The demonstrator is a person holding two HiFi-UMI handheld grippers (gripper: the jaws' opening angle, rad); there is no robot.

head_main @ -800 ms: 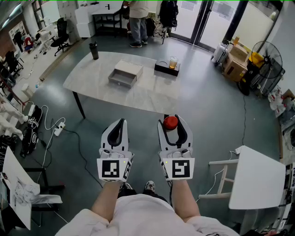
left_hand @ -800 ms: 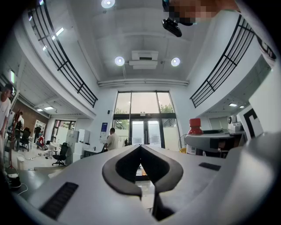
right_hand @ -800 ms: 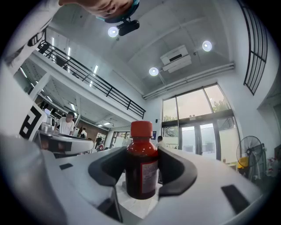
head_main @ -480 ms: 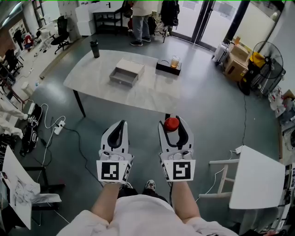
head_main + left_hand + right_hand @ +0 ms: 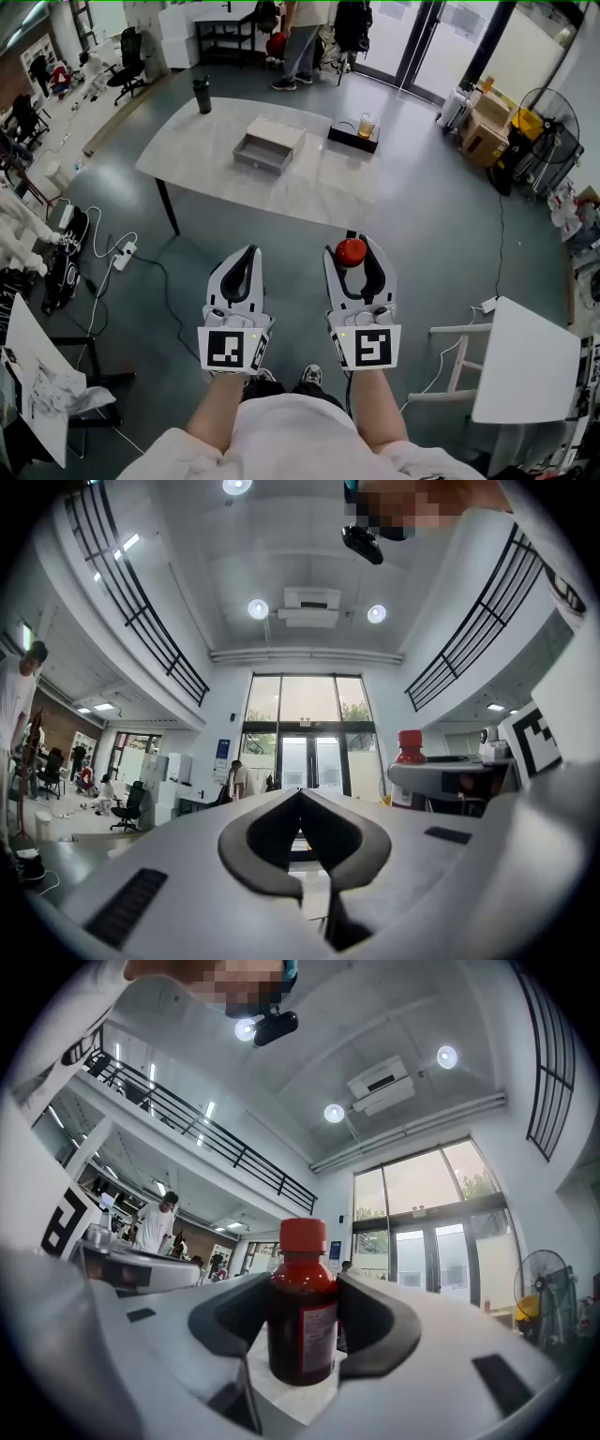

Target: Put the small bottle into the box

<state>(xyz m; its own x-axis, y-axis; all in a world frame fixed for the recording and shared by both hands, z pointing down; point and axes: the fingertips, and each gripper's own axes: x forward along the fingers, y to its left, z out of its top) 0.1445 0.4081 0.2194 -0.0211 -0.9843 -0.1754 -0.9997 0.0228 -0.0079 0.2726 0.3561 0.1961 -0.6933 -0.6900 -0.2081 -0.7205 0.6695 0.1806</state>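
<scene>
The right hand-held gripper (image 5: pixel 356 246) clamped the small bottle (image 5: pixel 302 1326) upright by its body, likely to carry it steadily. The left hand-held gripper (image 5: pixel 247 251), unneeded, had its jaws together and empty. The open box (image 5: pixel 269 147) sat well ahead on the desk (image 5: pixel 206 155).

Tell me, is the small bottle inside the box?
No, outside: the right tool clamps the small bottle, apart from the box on the table.
</scene>
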